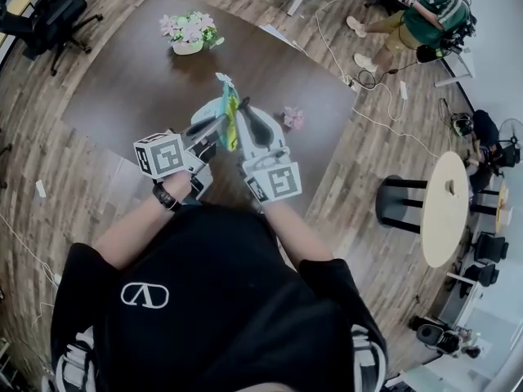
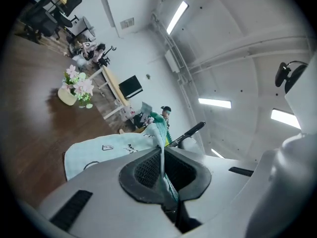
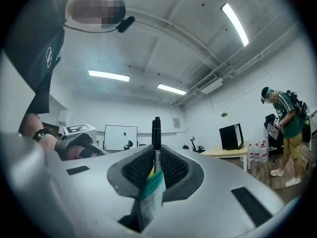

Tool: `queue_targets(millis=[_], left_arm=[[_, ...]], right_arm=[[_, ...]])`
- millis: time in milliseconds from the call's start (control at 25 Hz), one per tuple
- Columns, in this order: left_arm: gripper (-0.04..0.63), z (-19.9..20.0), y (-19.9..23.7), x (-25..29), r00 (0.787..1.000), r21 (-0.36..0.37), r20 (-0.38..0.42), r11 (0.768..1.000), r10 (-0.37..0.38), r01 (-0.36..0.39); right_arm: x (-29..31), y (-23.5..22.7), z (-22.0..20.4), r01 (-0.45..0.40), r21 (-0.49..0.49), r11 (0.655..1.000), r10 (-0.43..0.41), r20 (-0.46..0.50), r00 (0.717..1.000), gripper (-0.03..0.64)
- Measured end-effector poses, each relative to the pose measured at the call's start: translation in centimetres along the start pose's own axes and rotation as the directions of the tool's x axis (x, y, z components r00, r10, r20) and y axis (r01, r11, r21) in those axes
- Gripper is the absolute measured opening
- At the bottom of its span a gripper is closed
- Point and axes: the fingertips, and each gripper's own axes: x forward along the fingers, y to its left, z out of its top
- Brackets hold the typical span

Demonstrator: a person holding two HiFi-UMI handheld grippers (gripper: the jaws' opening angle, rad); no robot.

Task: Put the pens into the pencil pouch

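Note:
I hold the pale blue pencil pouch point(image 1: 222, 109) up over the dark wooden table point(image 1: 122, 80), between both grippers. My left gripper point(image 1: 217, 127) is shut on the pouch's edge by its green zipper. In the left gripper view the fabric point(image 2: 101, 148) runs out from between the pads of that gripper point(image 2: 161, 158). My right gripper point(image 1: 244, 118) is shut on a black pen point(image 3: 156, 135), which stands up out of the jaws of the right gripper point(image 3: 156, 158). A strip of the pouch's green-edged fabric point(image 3: 151, 192) is caught beside it. From the left gripper, the pen point(image 2: 192, 131) shows just beyond the pouch.
A pot of flowers point(image 1: 189, 33) stands at the table's far side. A small pink thing point(image 1: 292, 118) lies near its right edge. A round white table point(image 1: 448, 207) and a person point(image 1: 425, 19) are at the right, with cables point(image 1: 372, 121) on the floor and office chairs point(image 1: 49, 15) at the upper left.

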Motion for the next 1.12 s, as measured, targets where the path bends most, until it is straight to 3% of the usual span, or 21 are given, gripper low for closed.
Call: queue_targets(millis=[160,240,280,480,800,960,1040,1120], left_arm=[[0.011,0.3,-0.6,0.0,1.000,0.000,0.014,1.000,-0.018,0.018],[0.011,0.3,-0.4,-0.1,1.000,-0.001,0.020,1.000,-0.012,0.012],[0.009,0.3,-0.2,-0.1,1.000,-0.002,0.023,1.000,-0.007,0.007],[0.011,0.3,0.7,-0.8,0.999,-0.011,0.039,1.000,0.021,-0.020],[0.011,-0.1,2.4,-3.0,0.995,-0.023,0.062,0.997,0.078,-0.077],[0.011,-0.9,3.3,-4.2,0.993,-0.055,0.069,0.994,0.100,-0.096],[0.011,-1.4,3.9,-4.8,0.990,-0.068,0.075,0.991,0.117,-0.112],[0.011,-2.1,4.5,-5.8,0.987,-0.081,0.082,0.988,0.137,-0.130]], right_arm=[[0.0,0.4,-0.8,-0.018,0.058,0.998,0.021,-0.039,0.999,0.051],[-0.1,0.7,-0.5,-0.039,0.068,0.997,0.041,-0.030,0.999,0.177],[-0.2,0.8,-0.4,-0.048,0.069,0.996,0.050,-0.026,0.998,0.190],[-0.6,1.1,0.6,-0.049,0.035,0.998,0.050,-0.005,0.999,0.189],[0.2,-1.9,1.0,0.052,0.007,0.999,-0.052,-0.015,0.999,0.168],[2.5,-5.6,-3.2,0.120,-0.016,0.993,-0.121,-0.193,0.974,0.166],[3.9,-6.9,-6.6,0.120,-0.004,0.993,-0.115,-0.315,0.942,0.166],[5.0,-7.4,-10.7,0.113,0.030,0.993,-0.088,-0.443,0.892,0.166]])
